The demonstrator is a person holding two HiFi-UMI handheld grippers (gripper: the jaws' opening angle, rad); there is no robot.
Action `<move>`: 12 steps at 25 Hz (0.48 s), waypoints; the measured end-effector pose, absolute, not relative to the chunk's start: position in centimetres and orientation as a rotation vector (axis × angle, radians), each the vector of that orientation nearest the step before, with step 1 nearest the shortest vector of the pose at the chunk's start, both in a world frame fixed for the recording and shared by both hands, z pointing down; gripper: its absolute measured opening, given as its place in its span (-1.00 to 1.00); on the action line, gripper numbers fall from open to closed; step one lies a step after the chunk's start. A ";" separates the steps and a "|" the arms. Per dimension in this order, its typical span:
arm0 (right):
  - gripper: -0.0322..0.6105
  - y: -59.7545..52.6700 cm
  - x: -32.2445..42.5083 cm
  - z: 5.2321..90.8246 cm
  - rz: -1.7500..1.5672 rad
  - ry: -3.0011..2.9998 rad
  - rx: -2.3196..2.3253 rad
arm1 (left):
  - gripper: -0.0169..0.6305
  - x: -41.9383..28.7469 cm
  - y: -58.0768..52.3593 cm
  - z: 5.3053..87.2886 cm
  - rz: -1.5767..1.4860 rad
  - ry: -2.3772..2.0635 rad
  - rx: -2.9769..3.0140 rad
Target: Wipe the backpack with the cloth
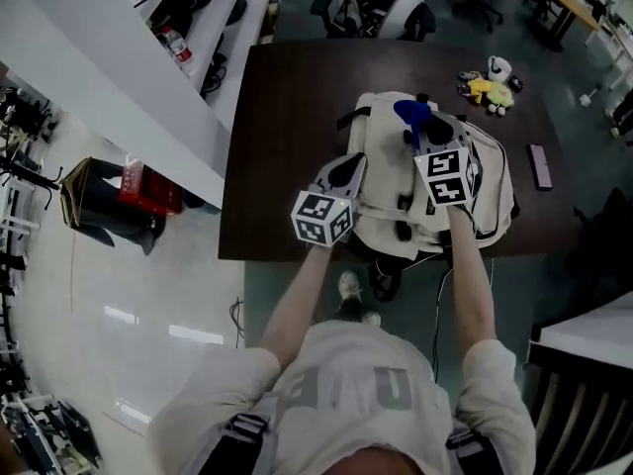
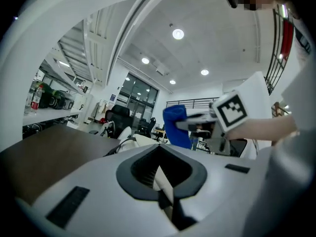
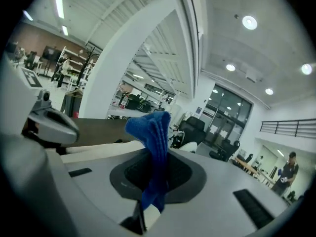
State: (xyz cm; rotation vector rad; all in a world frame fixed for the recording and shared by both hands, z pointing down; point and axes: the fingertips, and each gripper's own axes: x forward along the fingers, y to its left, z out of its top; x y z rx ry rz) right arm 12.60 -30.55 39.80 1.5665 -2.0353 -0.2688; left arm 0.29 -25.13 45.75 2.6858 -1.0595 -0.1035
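Observation:
A cream backpack point(image 1: 396, 201) lies on the dark brown table point(image 1: 287, 117), near its front edge. My right gripper point(image 1: 420, 139) hovers over the backpack's top, shut on a blue cloth point(image 1: 411, 113) that sticks up past its tips. The right gripper view shows the cloth point(image 3: 153, 132) pinched between the jaws point(image 3: 149, 204) and folded over above them. My left gripper point(image 1: 348, 170) points at the backpack's left edge with its jaws shut point(image 2: 163, 184); whether fabric is pinched there is not clear. The left gripper view shows the cloth point(image 2: 175, 125) held in the right gripper point(image 2: 195, 123).
A yellow plush toy and small items point(image 1: 490, 89) sit at the table's far right, with a dark flat object point(image 1: 540, 166) on the right edge. A white counter point(image 1: 119, 77) runs along the left. Office chairs point(image 1: 396, 13) stand behind the table.

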 end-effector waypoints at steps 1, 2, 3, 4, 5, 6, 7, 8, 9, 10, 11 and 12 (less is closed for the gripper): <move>-0.77 -32.4 12.1 39.2 -0.303 -2.032 1.530 | -0.94 0.2 -25.4 46.0 -0.106 -1.057 2.679; -0.77 -34.1 11.7 38.9 -0.324 -2.029 1.496 | -0.94 0.0 -25.7 46.2 -0.112 -1.059 2.667; -0.77 -35.8 11.3 38.8 -0.337 -2.025 1.458 | -0.93 -0.2 -25.9 46.5 -0.119 -1.067 2.650; -0.77 -37.4 10.8 39.0 -0.349 -2.016 1.414 | -0.94 -0.4 -26.1 46.8 -0.125 -1.078 2.633; -0.77 -39.0 10.4 39.4 -0.361 -2.003 1.363 | -0.94 -0.5 -26.2 47.1 -0.131 -1.088 2.619; -0.77 -40.5 9.9 40.1 -0.370 -1.983 1.308 | -0.94 -0.7 -26.3 47.4 -0.131 -1.094 2.610; -0.77 -41.8 9.4 41.1 -0.376 -1.957 1.245 | -0.93 -0.8 -26.2 47.8 -0.121 -1.094 2.610; -0.77 -42.8 9.0 42.4 -0.380 -1.924 1.176 | -0.94 -0.9 -25.9 48.3 -0.098 -1.089 2.620; -0.77 -43.6 8.7 43.9 -0.387 -1.883 1.104 | -0.94 -1.0 -25.7 48.9 -0.068 -1.085 2.635; -0.77 -44.2 8.6 45.3 -0.397 -1.838 1.033 | -0.94 -1.0 -25.5 49.5 -0.046 -1.086 2.649; -0.77 -44.6 8.4 46.5 -0.407 -1.798 0.970 | -0.94 -1.1 -25.5 49.9 -0.045 -1.089 2.655; -0.77 -44.8 8.1 47.4 -0.417 -1.769 0.922 | -0.94 -1.3 -25.6 50.1 -0.061 -1.093 2.652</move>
